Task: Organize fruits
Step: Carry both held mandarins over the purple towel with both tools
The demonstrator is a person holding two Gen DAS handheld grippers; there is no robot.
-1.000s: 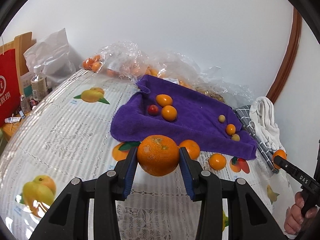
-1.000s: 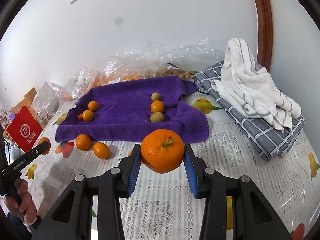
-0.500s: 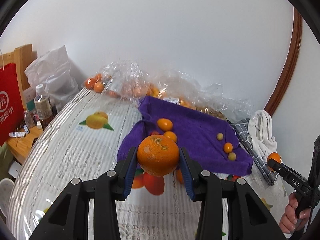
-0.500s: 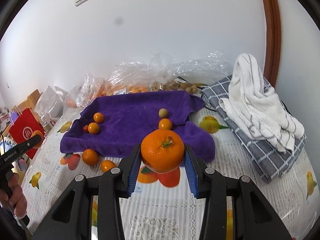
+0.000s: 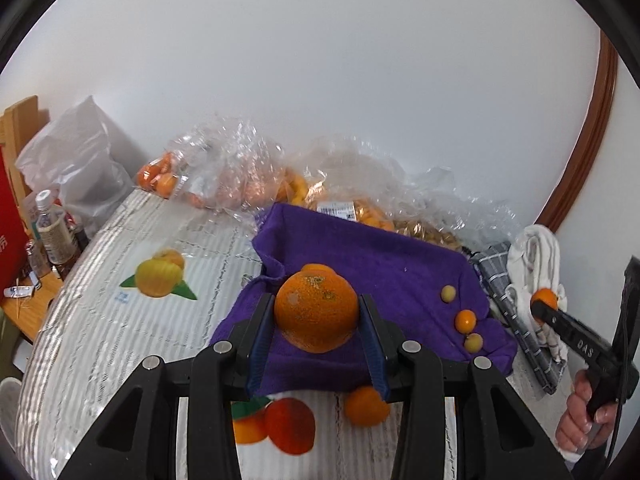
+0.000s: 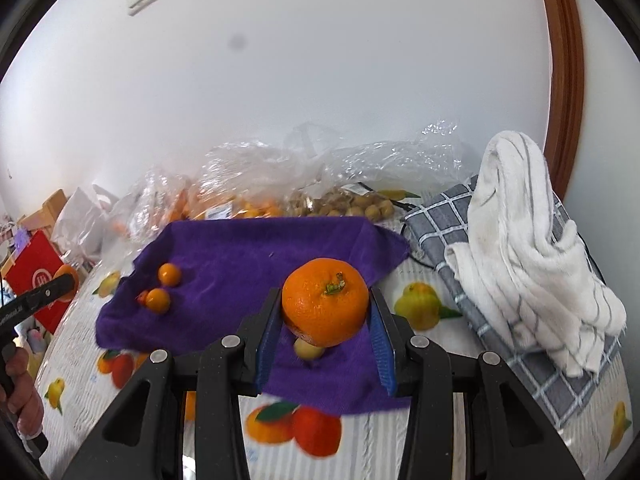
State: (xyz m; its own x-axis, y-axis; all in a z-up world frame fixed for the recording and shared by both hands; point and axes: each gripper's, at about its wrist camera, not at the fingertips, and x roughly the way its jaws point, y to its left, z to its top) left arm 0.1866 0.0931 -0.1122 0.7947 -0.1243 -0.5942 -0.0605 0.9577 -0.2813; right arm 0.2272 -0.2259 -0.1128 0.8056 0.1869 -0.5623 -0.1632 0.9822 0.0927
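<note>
Holding oranges (image 5: 316, 312) — both grippers (image 6: 325, 320).

my pads (image 5: 258, 344): blue ribbed rubber | orange (image 5: 316, 311): dimpled matt peel | purple towel (image 5: 384, 264): fuzzy cloth | bags (image 6: 372, 164): glossy crinkled plastic

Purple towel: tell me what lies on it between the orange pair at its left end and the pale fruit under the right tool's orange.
Nothing: in the right wrist view that stretch of purple towel is bare cloth.

towel (image 6: 248, 256): purple
cloth (image 6: 532, 364): grey, white checks
table (image 5: 120, 320): white cover, fruit prints
bag (image 6: 34, 284): red
fingers (image 5: 258, 340): blue pads
</note>
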